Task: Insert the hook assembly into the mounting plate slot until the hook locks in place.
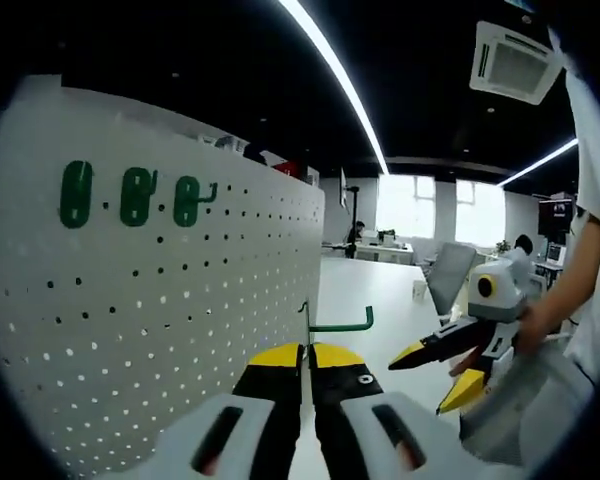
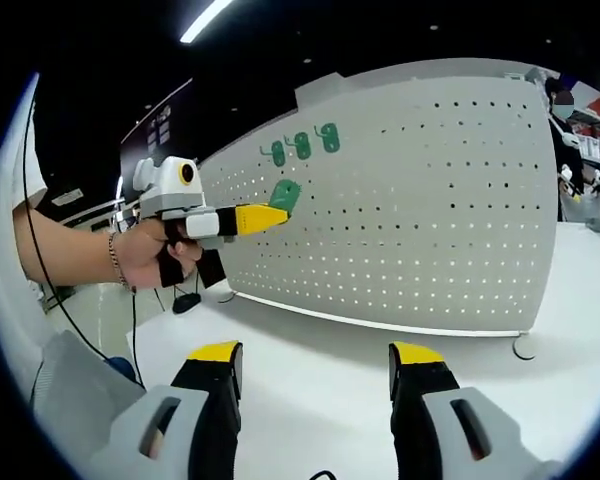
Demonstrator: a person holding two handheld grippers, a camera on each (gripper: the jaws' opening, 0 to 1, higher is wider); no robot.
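Now my left tongs pinch the green hook just beside the white pegboard; my right tongs stand spread above the tabletop.

I see a white desk running under everything, its top smooth and bare across most of the right gripper view. A white pegboard stands upright on it, its lower edge resting along the surface and casting a soft shadow toward me. Near the board's left end a small black object with a thin cable lies on the desk; I cannot tell what it is. At the right end, a dark curved piece sits just beside the board's bottom corner. In the left gripper view the same desk stretches away beside the pegboard, toward distant office furniture.
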